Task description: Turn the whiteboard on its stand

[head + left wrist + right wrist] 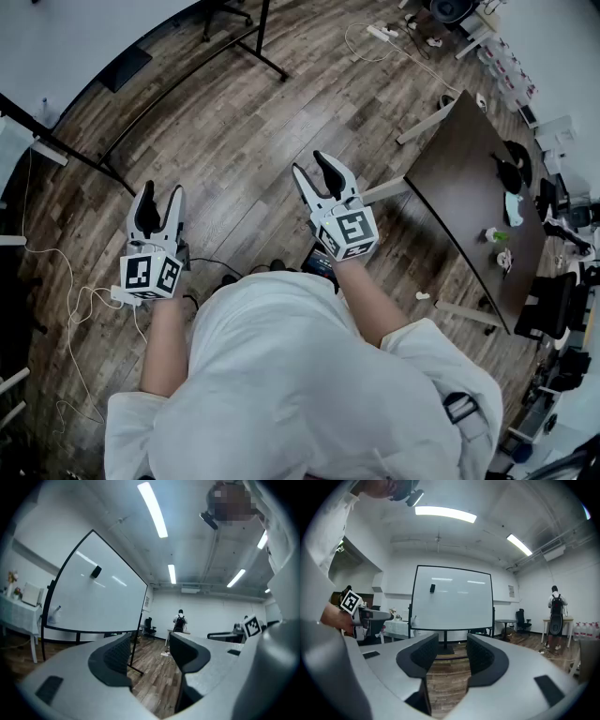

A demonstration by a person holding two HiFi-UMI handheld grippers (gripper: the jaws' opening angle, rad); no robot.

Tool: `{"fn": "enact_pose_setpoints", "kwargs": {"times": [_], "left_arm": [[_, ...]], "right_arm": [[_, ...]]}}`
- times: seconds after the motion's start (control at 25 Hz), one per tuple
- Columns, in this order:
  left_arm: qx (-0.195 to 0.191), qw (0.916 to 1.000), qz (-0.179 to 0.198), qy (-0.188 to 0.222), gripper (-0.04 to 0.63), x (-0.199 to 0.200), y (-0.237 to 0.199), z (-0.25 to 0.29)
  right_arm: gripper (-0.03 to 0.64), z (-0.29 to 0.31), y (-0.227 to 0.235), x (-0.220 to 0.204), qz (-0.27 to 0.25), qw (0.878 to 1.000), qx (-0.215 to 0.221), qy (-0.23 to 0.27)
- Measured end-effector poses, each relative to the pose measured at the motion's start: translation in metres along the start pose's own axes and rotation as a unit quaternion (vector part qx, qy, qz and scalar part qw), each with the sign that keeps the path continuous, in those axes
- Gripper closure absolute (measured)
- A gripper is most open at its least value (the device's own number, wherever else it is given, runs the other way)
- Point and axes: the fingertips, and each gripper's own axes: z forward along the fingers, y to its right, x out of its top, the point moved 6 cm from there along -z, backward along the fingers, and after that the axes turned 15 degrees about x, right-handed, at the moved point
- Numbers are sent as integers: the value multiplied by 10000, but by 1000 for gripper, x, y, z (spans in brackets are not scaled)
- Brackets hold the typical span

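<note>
- Whiteboard (452, 597): upright on its stand (445, 645), at the far side of the wood floor (234, 141), ahead of both grippers and well apart from them.
- Dark table (469, 187): stands to the right.
- Left gripper (161, 190): jaws released wide, nothing between them.
- Right gripper (310, 163): jaws released with a narrower gap, nothing held; the whiteboard shows beyond them.

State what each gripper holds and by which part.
Nothing is held: the left gripper and the right gripper are open, empty, away from the large white whiteboard.
</note>
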Motion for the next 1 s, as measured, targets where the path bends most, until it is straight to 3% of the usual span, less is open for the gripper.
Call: {"fn": "enact_pose_setpoints", "kwargs": {"times": [0.2, 0.32, 0.52, 0.72, 1.0], "left_arm": [[-63, 9995, 18, 322, 350, 4, 10, 20], [-57, 9996, 2, 276, 350, -4, 15, 20], [-74, 9997, 44, 221, 350, -17, 31, 13], [-82, 9998, 135, 90, 350, -35, 55, 14], [-46, 9998, 110, 149, 350, -32, 90, 16]], "right_arm": [[451, 4, 31, -6, -32, 9999, 114, 118], [451, -6, 38, -10, -40, 9998, 99, 152], [440, -27, 51, -8, 95, 9977, 72, 667], [442, -43, 63, -16, -10, 9990, 21, 453], [462, -65, 83, -22, -75, 9974, 387, 609]]}}
